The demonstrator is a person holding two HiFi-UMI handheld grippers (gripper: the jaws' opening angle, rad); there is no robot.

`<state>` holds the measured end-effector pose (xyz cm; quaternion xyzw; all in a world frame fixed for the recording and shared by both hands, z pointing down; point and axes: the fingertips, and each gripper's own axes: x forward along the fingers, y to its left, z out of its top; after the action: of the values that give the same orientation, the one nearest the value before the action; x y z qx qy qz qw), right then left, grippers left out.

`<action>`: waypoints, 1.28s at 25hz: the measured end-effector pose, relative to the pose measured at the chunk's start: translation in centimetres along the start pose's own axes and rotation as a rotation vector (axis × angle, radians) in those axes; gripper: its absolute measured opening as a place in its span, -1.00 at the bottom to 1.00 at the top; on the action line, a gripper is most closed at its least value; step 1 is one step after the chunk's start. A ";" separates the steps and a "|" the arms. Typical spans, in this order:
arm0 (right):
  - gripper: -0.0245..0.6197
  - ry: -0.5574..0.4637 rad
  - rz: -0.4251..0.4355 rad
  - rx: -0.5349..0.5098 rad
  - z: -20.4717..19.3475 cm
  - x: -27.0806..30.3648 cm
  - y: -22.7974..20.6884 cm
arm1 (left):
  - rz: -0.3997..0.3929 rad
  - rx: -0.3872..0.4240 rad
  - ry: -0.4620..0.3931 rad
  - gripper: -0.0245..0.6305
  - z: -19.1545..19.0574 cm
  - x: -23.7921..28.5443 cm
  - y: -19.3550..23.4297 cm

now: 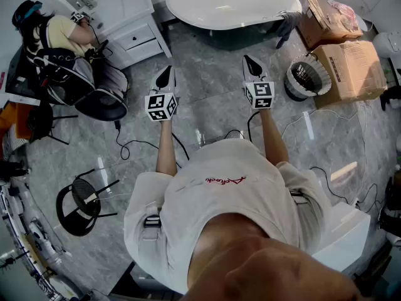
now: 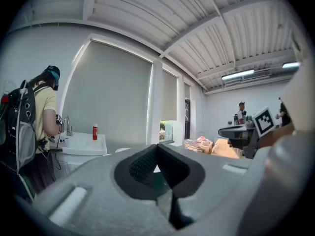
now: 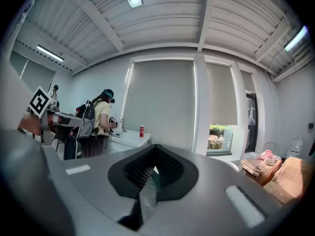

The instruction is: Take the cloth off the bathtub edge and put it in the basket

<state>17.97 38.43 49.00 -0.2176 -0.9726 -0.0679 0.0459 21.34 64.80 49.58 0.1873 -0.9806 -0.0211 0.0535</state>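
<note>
A dark grey cloth [image 1: 287, 25] hangs over the right end of the white bathtub [image 1: 225, 2] at the top of the head view. A round white basket [image 1: 306, 77] stands on the floor just below it, beside cardboard boxes. My left gripper [image 1: 165, 77] and right gripper [image 1: 252, 64] are held out level over the grey floor, short of the tub, both shut and empty. In the left gripper view the jaws [image 2: 157, 149] meet with nothing between them. The right gripper view shows its jaws [image 3: 156, 149] the same way. The cloth and the basket are hidden in both gripper views.
Cardboard boxes [image 1: 348, 68] stand to the right of the basket. A person [image 1: 56, 36] with a backpack stands at a white vanity [image 1: 128, 17] at top left. A black stool [image 1: 81, 199] and loose cables [image 1: 135, 144] are on the floor.
</note>
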 end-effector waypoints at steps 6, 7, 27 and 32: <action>-0.91 0.006 -0.001 -0.004 -0.1 -0.2 0.1 | 0.002 -0.005 -0.001 -0.92 0.0 -0.2 0.1; -0.91 0.009 -0.002 -0.004 -0.1 -0.2 0.1 | 0.002 -0.005 -0.001 -0.92 0.0 -0.1 0.1; -0.90 0.031 -0.177 0.034 -1.3 -2.9 -3.0 | -0.200 -0.009 0.005 -0.92 -0.2 5.6 -3.7; -0.90 0.048 -0.354 0.043 -2.0 -7.9 -6.8 | -0.379 -0.001 0.020 -0.92 -0.3 9.3 -9.2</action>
<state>22.27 28.75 49.27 -0.0405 -0.9955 -0.0591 0.0614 16.15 52.86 50.25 0.3689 -0.9272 -0.0297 0.0584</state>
